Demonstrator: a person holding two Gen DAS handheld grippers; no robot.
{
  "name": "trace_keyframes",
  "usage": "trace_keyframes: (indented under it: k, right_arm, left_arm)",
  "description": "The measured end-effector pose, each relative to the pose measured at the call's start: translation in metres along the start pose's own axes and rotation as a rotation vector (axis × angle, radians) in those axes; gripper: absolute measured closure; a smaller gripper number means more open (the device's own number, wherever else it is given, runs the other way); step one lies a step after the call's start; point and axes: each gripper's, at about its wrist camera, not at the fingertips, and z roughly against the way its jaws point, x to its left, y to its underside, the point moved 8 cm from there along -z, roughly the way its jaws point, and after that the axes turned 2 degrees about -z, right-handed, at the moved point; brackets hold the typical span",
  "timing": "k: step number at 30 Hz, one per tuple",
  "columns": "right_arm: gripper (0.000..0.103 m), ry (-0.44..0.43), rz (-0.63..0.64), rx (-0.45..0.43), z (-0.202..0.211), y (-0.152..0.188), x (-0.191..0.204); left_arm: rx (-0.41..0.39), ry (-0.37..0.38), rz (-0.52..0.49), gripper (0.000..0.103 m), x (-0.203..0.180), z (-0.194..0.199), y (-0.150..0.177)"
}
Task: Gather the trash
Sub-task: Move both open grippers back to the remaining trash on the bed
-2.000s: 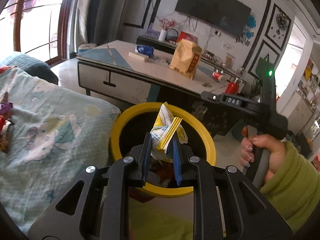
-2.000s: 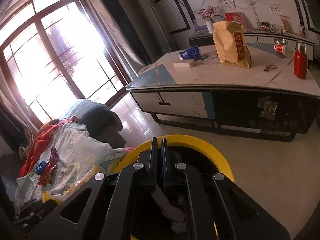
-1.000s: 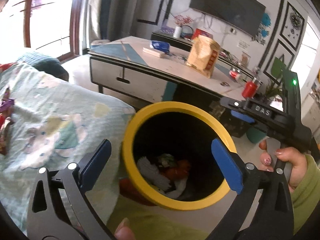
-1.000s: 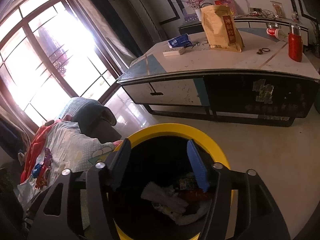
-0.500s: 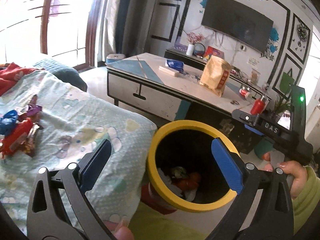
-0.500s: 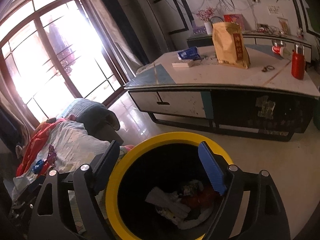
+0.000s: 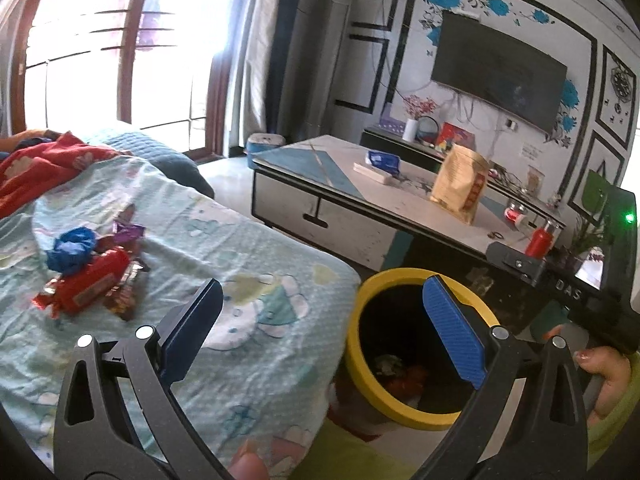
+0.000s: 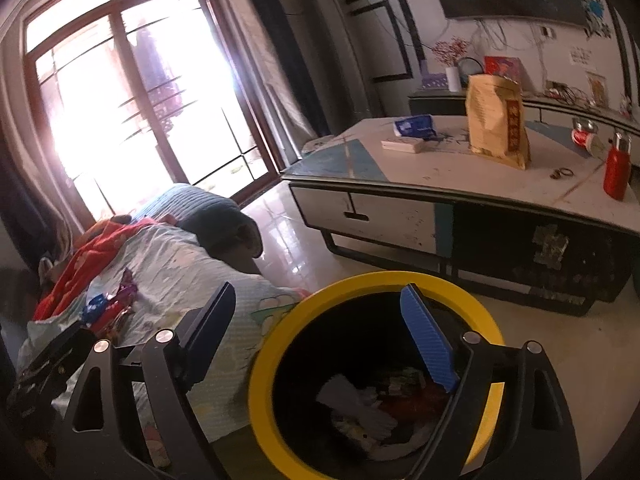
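Left hand-held gripper (image 7: 320, 320) wide open, nothing between its jaws; blue pads (image 7: 454, 330) splayed apart, framing bed edge and bin. Right hand-held gripper (image 8: 320, 336) also wide, nothing held; its jaws have just been opening. A hand (image 7: 604, 376) in a green sleeve grips the right tool's handle at right of the left view.

Bin (image 7: 362, 364): round, yellow rim, black inside, upright on floor, mouth up, just beside the bed corner. Inside it, trash (image 8: 372, 408): white crumpled piece, red bits, printed wrapper, lying in a heap at the bottom.

Remaining trash pile (image 7: 90, 272) on the bed (image 7: 256, 344), on the pale cartoon-print sheet, well apart from the bin, left of the left hand-held gripper. Red wrapper (image 7: 86, 286): elongated, long axis running lower-left to upper-right in the left view, twisted end pointing lower-left. Blue crumpled wad (image 7: 70, 250) touching its upper side, no clear axis. Purple wrapper (image 7: 128, 232) just beyond, tilted, points up-right. Brown foil pieces under the red one, orientation unclear. In the right view the same pile is small and partly blurred, near the red blanket (image 8: 80, 264).

Bench (image 7: 360, 196) beyond the bin carries a tan bag (image 7: 460, 186) upright, blue pack (image 7: 382, 160), red bottle (image 7: 540, 240).
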Motion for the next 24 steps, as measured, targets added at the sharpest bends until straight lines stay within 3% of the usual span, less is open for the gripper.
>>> trace_keyframes:
  k: [20,24]
  right_arm:
    - [0.018,-0.12,0.157,0.012,0.001,0.018,0.097]
    - [0.014,-0.15,0.186,0.011,-0.001,0.022,0.119]
  left_arm:
    - [-0.1,-0.132,0.077,0.011,0.071,0.036,-0.014]
    - [-0.115,-0.16,0.094,0.011,0.087,0.042,-0.017]
